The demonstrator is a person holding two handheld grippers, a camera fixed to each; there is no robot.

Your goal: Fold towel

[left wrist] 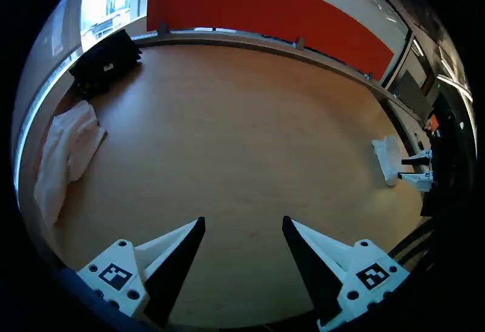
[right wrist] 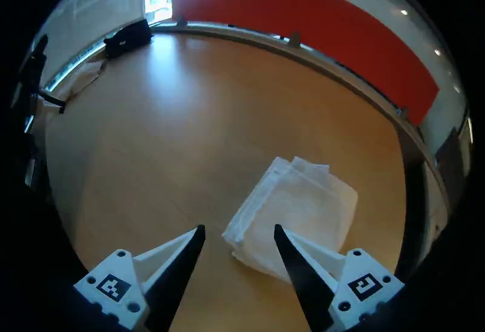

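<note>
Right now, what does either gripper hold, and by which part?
Nothing: the left gripper and right gripper are open; the towel lies free on the table.

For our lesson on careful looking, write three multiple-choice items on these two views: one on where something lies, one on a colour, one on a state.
1. In the left gripper view, where does the crumpled towel lie?
A) between the claw's fingers
B) by the left edge of the table
C) over a chair

2. What colour is the panel behind the table?
A) green
B) grey
C) red

3. In the right gripper view, what state is the white towel ahead of the right claw in?
A) folded
B) rolled into a tube
C) spread out in one layer

Answers: 1 B, it sits bunched near the table's left rim. 2 C, the long panel is bright red. 3 A, stacked layers show along its edges.
</note>
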